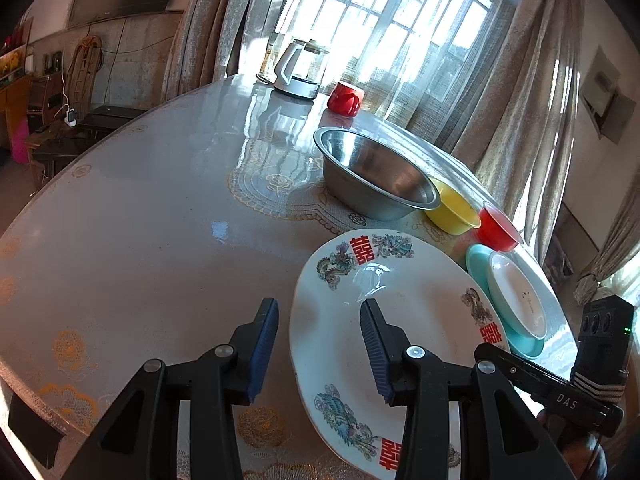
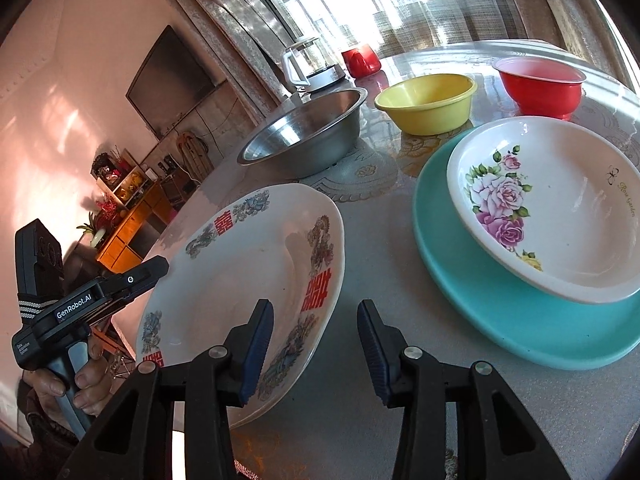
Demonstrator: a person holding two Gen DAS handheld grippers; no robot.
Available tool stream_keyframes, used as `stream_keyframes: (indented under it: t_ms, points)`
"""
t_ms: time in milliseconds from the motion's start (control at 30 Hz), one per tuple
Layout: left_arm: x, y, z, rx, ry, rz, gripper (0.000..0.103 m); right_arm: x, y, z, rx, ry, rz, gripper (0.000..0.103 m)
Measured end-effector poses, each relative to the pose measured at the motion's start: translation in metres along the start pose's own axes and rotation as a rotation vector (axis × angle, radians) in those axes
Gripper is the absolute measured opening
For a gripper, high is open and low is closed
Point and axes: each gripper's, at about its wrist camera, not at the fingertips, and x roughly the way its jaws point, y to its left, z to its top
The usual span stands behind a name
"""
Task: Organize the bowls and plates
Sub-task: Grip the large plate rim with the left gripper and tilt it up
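- My left gripper [image 1: 320, 344] is spread wide and pinches nothing; its fingers straddle the near-left rim of the dragon plate [image 1: 400, 320], one pad outside the rim, one over the plate's well.
- My right gripper [image 2: 316, 348] is spread too, and empty. Its left finger sits over the dragon plate's [image 2: 240, 272] near edge; its right finger is above bare table [image 2: 400, 360].
- One stack looks done: the rose dish [image 2: 560, 224] sits inside the teal plate [image 2: 500, 320], at about 2 o'clock from my right gripper.
- Left, I judge: the dragon plate lies alone, just beside that stack and not on it.
- The bowls look unsorted. The steel bowl [image 2: 304, 136] at 12 o'clock, yellow bowl [image 2: 428, 100] and red bowl [image 2: 540, 84] at 1 o'clock stand in a row, none nested.
- The kettle [image 1: 300, 68] and red mug [image 1: 345, 98] stand far off at 12 o'clock in the left view.
- So I'd call this early to midway.
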Motion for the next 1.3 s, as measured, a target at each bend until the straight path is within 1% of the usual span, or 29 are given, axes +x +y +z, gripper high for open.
stream_keyframes:
  t_ms: [33,67,133,233,333,433,600,733,867,900,967,1033,1067,1100,1167,1233,1300]
  points:
    - [0.002,-0.002,-0.001,0.006,0.008,-0.014,0.045,0.001,0.0,0.0,-0.001,0.001,0.007,0.039]
    - [0.003,-0.004,-0.002,0.011,0.008,-0.012,0.047,0.001,0.001,-0.001,-0.004,0.001,0.01,0.039]
    - [0.005,-0.006,-0.003,0.023,0.007,-0.001,0.047,0.002,0.002,-0.001,-0.01,0.002,0.008,0.034]
    - [0.011,-0.005,-0.004,0.023,0.029,-0.008,0.046,0.002,-0.001,-0.002,0.003,-0.002,0.015,0.029]
    - [0.02,-0.004,-0.004,0.034,0.047,0.005,0.046,0.002,-0.005,-0.001,0.024,0.003,0.044,0.028]
    - [0.027,-0.004,-0.006,0.034,0.069,-0.002,0.046,0.002,-0.008,0.0,0.035,0.01,0.066,0.029]
    - [0.028,-0.002,-0.005,0.04,0.07,-0.004,0.042,0.001,-0.011,-0.002,0.027,-0.003,0.1,0.03]
    - [0.027,-0.001,-0.005,0.056,0.059,-0.008,0.043,0.002,-0.014,-0.001,0.059,-0.005,0.111,0.03]
    - [0.028,0.002,-0.004,0.038,0.05,-0.023,0.043,0.003,-0.011,0.0,0.046,0.0,0.098,0.028]
    - [0.027,0.003,-0.004,0.033,0.051,-0.027,0.044,0.004,-0.01,0.0,0.044,0.001,0.096,0.027]
    - [0.027,0.003,-0.004,0.034,0.049,-0.034,0.044,0.007,-0.009,0.001,0.051,0.007,0.11,0.021]
    - [0.026,0.003,-0.004,0.035,0.052,-0.034,0.044,0.009,-0.007,0.001,0.038,0.009,0.1,0.021]
    - [0.026,0.002,-0.004,0.037,0.053,-0.029,0.042,0.01,-0.005,0.001,0.027,0.01,0.093,0.021]
    - [0.026,0.001,-0.004,0.046,0.058,-0.023,0.033,0.011,-0.003,0.002,0.019,0.011,0.088,0.021]
    - [0.026,-0.003,-0.006,0.065,0.06,0.001,0.033,0.012,0.002,0.002,-0.004,0.014,0.078,0.016]
    - [0.024,-0.004,-0.008,0.067,0.061,0.009,0.033,0.012,0.009,0.002,-0.049,0.012,0.034,0.017]
    - [0.024,-0.003,-0.009,0.053,0.066,0.002,0.033,0.012,0.009,0.001,-0.053,0.012,0.027,0.017]
